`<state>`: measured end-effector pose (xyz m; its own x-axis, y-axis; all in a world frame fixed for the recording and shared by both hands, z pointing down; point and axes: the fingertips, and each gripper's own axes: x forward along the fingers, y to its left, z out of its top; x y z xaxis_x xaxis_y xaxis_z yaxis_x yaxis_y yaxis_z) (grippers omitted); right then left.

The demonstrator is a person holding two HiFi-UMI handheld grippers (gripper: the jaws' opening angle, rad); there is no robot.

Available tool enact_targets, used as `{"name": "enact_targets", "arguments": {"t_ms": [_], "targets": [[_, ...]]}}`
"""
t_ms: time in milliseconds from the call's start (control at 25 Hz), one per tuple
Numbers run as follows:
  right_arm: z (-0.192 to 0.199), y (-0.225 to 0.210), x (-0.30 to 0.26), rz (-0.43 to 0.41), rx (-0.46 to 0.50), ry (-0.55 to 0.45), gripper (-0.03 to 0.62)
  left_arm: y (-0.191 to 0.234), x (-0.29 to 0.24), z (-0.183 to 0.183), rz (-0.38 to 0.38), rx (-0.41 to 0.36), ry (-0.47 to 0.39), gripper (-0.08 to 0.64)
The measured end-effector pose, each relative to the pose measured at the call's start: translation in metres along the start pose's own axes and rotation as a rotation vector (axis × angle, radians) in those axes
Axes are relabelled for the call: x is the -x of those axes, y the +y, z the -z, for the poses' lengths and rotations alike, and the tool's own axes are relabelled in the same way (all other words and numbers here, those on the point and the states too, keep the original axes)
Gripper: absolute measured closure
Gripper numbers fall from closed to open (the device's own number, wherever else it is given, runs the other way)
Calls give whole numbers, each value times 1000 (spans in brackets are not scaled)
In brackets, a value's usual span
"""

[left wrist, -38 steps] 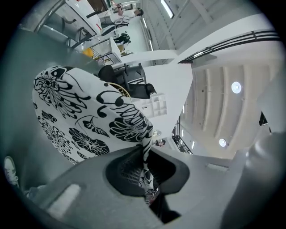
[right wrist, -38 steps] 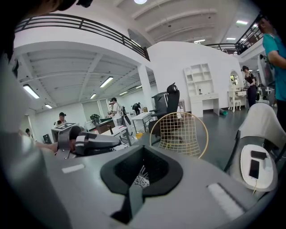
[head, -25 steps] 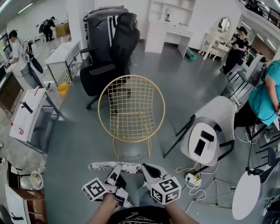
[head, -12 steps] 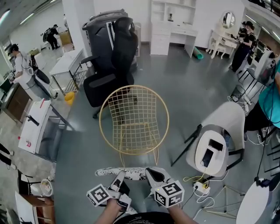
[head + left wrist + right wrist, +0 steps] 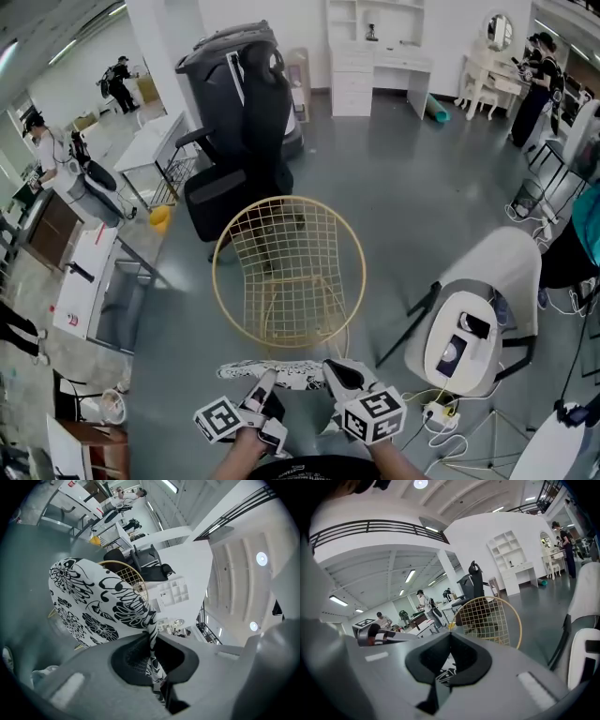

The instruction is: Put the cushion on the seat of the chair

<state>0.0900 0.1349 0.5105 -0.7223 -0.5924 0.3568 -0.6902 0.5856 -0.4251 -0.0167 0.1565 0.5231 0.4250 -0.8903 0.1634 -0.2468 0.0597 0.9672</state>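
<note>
The cushion (image 5: pixel 272 372), a flat round pad with a black-and-white flower print, hangs in the air just short of the near rim of the chair (image 5: pixel 215 267). It is not yet on the seat. Its near edge is pinched at two places. The left gripper (image 5: pixel 151 641) has its jaws clamped on the hem, with the fabric gathered between the pads. The right gripper (image 5: pixel 443 667) is likewise clenched on the printed edge, which shows in the notch between its jaws.

The step in hand looks like the carry to the chair. To do it well, I judge that both grippers should travel together and level, so the limp pad neither sags nor twists. They should clear the front rim of the gold wire shell, lower until the cushion lies centred in the dished seat, and only then let go.

The wire seat holds nothing. To the right, a white chair (image 5: pixel 497 253) carries two dark flat devices (image 5: pixel 452 354) on its seat. A yellow bucket (image 5: pixel 159 217) stands on the floor beside the black office chair (image 5: pixel 225 192); what it contains cannot be seen.
</note>
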Motion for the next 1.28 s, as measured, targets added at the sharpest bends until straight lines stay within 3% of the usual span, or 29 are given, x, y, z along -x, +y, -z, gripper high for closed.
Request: {"name": "enact_targets", "arguments": {"t_ms": [480, 640, 800, 1000, 1280], "targets": [[-27, -40, -2, 36, -26, -30, 592, -10, -47, -14, 24, -13, 7, 549], [-20, -38, -9, 56, -18, -13, 592, 8, -49, -21, -10, -1, 29, 549], [-28, -32, -29, 78, -13, -5, 592, 12, -64, -44, 24, 19, 53, 548], [-41, -46, -53, 104, -21, 8, 592, 26, -93, -62, -29, 10, 92, 548], [-61, -44, -99, 113, -6, 7, 592, 17, -129, -96, 49, 34, 119, 548]]}}
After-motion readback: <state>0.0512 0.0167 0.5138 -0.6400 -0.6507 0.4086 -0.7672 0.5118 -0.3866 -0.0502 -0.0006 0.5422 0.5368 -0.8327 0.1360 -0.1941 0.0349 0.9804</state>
